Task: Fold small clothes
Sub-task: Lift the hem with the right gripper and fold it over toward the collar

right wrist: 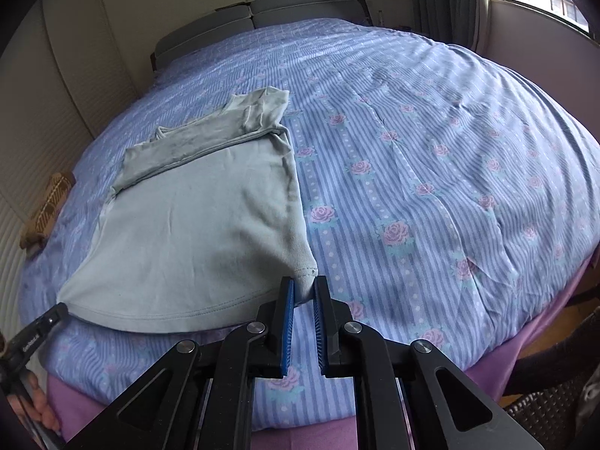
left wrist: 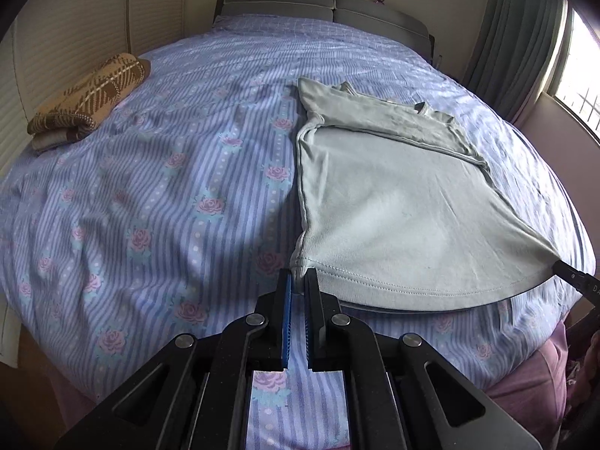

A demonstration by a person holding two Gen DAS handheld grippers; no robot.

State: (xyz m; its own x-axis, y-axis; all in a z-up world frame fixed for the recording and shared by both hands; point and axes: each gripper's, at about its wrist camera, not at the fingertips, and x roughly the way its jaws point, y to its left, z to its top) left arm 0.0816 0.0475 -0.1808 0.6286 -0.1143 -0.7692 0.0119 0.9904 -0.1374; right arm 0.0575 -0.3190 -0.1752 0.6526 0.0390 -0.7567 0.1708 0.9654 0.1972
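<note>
White lettering is running along the black plastic finger of the left gripper [right wrist: 56,313] in the right wrist view, too small and blurred to read; in the left wrist view the black finger of the right gripper [left wrist: 558,264] is showing only "DA" at the edge

A pale grey-green shirt [left wrist: 405,202] is seen on a blue-striped bedspread [left wrist: 168,187] patterned with pink roses. At ten o'clock, a brown-and-cream patterned knit [left wrist: 86,101] is seen. Blue pads [right wrist: 287,322] are seen on black fingers.
</note>
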